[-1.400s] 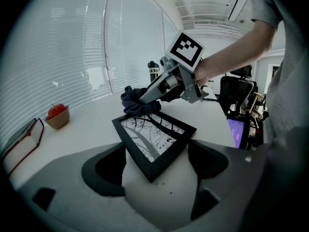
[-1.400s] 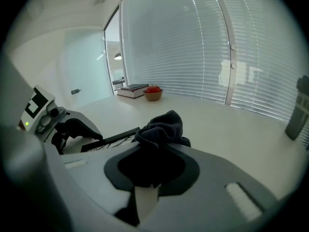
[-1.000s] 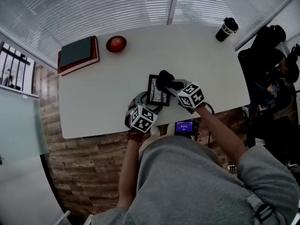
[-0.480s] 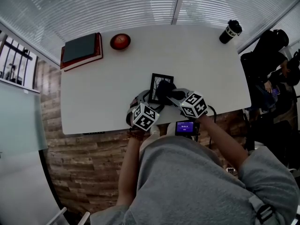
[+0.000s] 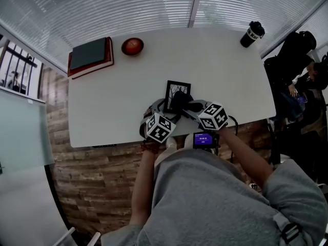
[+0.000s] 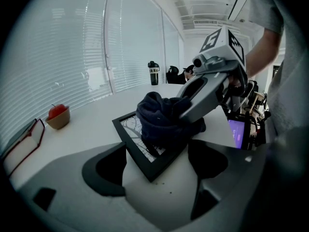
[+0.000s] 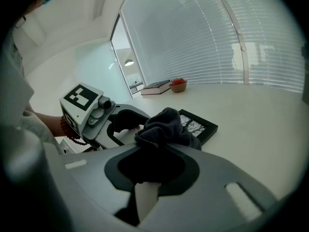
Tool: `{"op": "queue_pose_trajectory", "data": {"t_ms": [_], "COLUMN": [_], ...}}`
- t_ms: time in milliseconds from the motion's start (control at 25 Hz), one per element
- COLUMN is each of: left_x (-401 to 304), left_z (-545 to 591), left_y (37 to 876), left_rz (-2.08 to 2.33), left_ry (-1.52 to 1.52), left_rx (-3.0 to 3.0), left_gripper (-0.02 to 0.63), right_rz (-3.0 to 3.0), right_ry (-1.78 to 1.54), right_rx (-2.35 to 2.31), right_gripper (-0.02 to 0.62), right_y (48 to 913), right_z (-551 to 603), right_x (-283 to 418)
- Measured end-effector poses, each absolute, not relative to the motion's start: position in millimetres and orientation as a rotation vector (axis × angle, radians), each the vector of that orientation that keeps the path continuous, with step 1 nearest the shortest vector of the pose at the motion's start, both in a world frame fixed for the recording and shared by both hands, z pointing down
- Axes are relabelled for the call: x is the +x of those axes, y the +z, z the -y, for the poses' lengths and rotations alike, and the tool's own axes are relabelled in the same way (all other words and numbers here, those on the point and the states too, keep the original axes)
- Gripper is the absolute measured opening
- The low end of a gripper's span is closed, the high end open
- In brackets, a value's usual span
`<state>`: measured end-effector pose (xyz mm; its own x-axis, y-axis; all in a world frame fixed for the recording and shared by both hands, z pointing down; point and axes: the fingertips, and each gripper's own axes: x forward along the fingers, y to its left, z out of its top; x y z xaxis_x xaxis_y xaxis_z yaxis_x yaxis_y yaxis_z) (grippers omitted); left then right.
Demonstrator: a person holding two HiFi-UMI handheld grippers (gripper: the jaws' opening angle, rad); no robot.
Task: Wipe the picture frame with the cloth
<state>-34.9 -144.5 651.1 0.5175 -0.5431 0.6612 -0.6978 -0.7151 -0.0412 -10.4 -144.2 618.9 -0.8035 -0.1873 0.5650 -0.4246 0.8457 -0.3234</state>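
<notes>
A black picture frame (image 5: 177, 89) lies flat on the white table (image 5: 102, 106) near its front edge. A dark bunched cloth (image 5: 180, 101) rests on the frame's glass, with my right gripper (image 5: 188, 105) shut on it. In the right gripper view the cloth (image 7: 161, 127) bulges out of the closed jaws over the frame (image 7: 200, 125). My left gripper (image 6: 154, 151) stands wide, with the frame's near corner (image 6: 147, 161) wedged between its jaws and both frame edges touching them. The cloth (image 6: 161, 117) hides the middle of the picture.
A stack of books (image 5: 89, 57) and a bowl holding a red fruit (image 5: 132, 46) sit at the table's far left. A black cup (image 5: 253, 34) stands at the far right corner. A small lit screen (image 5: 203, 139) hangs at the front edge. Dark chairs and bags (image 5: 292, 60) crowd the right.
The right gripper has drawn the cloth from the frame's far right corner down over the glass toward me. The left gripper has stayed at the frame's near corner.
</notes>
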Motion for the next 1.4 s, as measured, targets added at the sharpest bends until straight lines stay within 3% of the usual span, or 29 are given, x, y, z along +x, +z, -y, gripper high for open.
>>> {"op": "queue_pose_trajectory", "data": {"t_ms": [640, 1000, 1200, 1400], "left_x": [-35.2, -34.4, -46.0, -52.0], "left_z": [145.1, 144.9, 146.3, 146.7], "left_y": [650.6, 646.9, 622.8, 609.8], "left_rz": [1.048, 1.05, 1.114, 1.142], "left_ry": [0.983, 0.93, 0.695, 0.55], "left_rx": [2.532, 2.551, 2.597, 2.61], "left_gripper": [0.4, 0.387, 0.331, 0.308], "right_rz": [2.48, 2.716, 2.942, 3.037], "right_ry": [0.864, 1.087, 0.901, 0.454], "right_rx": [0.339, 0.069, 0.243, 0.476], "right_gripper": [0.058, 0.064, 0.067, 0.069], "right_y": [605.5, 535.5, 501.1, 503.2], "right_z": [120.7, 111.7, 140.4, 155.3], "right_x": [-12.6, -12.0, 1.1, 14.1]}}
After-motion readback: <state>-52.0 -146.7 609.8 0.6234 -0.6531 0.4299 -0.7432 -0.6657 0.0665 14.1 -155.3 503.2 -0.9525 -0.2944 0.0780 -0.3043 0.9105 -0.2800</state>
